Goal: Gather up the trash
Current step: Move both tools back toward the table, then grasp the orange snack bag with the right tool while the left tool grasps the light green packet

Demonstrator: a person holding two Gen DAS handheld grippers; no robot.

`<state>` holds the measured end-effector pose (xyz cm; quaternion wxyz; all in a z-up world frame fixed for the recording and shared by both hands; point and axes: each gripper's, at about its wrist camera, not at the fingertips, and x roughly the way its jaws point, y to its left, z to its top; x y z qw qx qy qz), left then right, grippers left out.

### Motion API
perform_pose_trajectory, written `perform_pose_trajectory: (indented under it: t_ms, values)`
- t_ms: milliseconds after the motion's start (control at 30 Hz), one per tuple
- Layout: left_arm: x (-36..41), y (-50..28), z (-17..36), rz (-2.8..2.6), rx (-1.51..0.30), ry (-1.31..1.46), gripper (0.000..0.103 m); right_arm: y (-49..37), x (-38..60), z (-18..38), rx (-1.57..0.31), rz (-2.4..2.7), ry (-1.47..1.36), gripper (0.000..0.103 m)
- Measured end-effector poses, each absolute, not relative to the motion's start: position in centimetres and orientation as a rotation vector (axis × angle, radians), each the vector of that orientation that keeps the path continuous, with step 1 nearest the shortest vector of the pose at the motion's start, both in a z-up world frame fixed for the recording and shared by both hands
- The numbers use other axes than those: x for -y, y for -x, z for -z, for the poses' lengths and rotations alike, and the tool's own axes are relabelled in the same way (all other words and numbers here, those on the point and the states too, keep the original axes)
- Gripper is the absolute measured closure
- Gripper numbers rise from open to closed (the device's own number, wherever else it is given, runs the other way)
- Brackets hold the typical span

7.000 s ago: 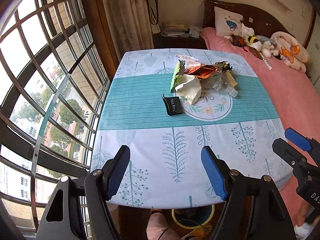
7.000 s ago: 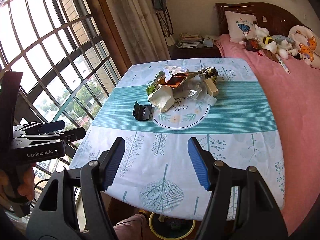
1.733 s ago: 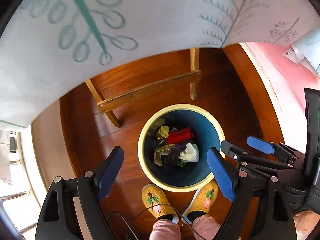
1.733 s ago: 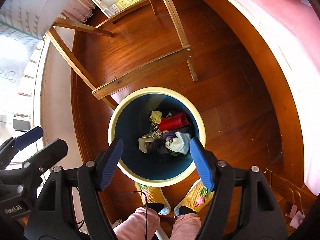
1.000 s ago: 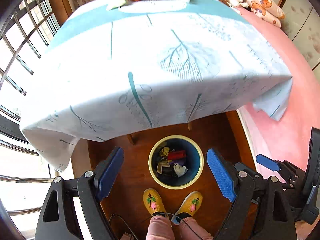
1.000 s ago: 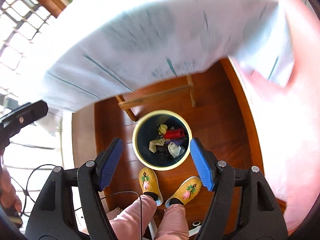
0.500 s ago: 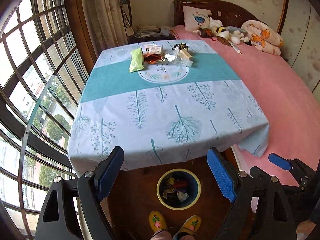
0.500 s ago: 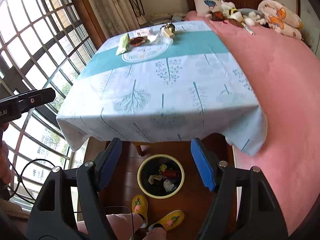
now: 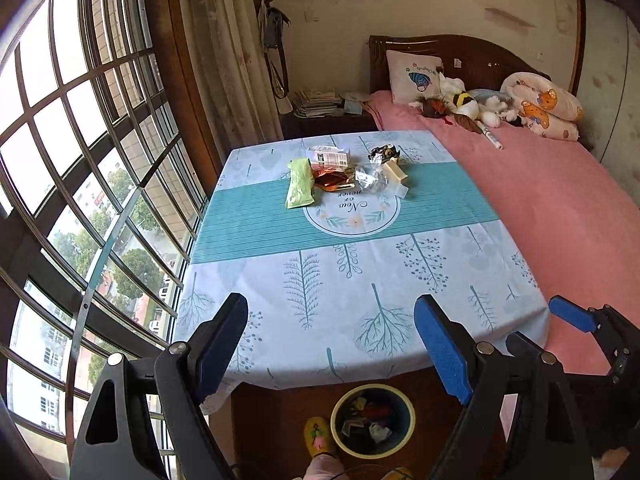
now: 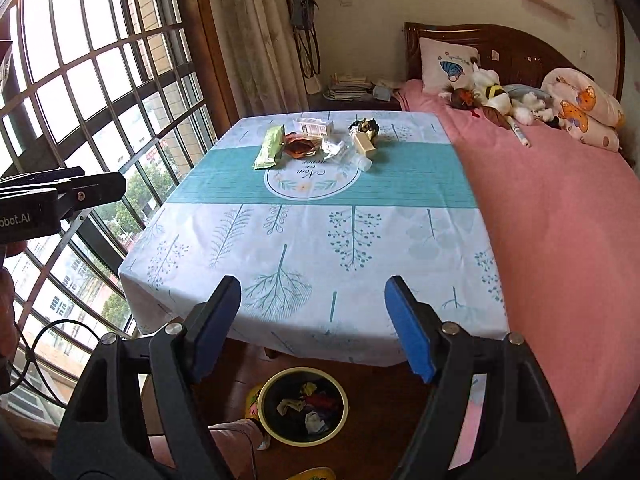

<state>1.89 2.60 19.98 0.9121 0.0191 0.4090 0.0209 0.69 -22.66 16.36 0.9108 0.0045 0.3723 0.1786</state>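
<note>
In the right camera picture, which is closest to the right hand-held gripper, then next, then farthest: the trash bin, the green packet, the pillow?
1. Trash bin, on the floor just below the right hand-held gripper.
2. Green packet, far left of the table.
3. Pillow, against the headboard.

Black plastic claw (image 9: 334,338) frames, blue finger pads (image 10: 408,332), silver screws, pink trousers (image 10: 234,436), yellow embroidered slippers (image 9: 318,436).

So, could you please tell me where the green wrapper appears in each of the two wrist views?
Left wrist: green wrapper lies upper centre, at the left end of the trash pile.
Right wrist: green wrapper lies upper left of centre, again leftmost.
Shared landmark: the round emblem on the tablecloth, just beside it.
</note>
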Motion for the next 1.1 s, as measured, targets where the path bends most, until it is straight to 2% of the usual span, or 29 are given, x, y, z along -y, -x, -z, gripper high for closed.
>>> perform_pose_trajectory:
  t_ms: [267,533,867,1100]
  values:
    - [-6.6,-11.2,-17.7,-0.067,-0.929,0.014,0.017,-8.9,20.5,-16.9,-0.753,-0.338,0.019,0.030]
    - [-10.8,-27.4,-12.7,0.001,-1.054,0.030,0.017,-22.1,16.1,-15.7,-0.801,-0.285,0.011,0.030]
    - [-12.2,-46.1,-2.7,0.034,-1.187,0.052,0.017,-38.2,10.1,-9.4,-0.878,-0.233,0.054,0.030]
    - [-12.5,-51.0,3.5,-0.049,-1.242,-0.005,0.019,-44.5,6.5,-5.3,-0.927,-0.278,0.134,0.030]
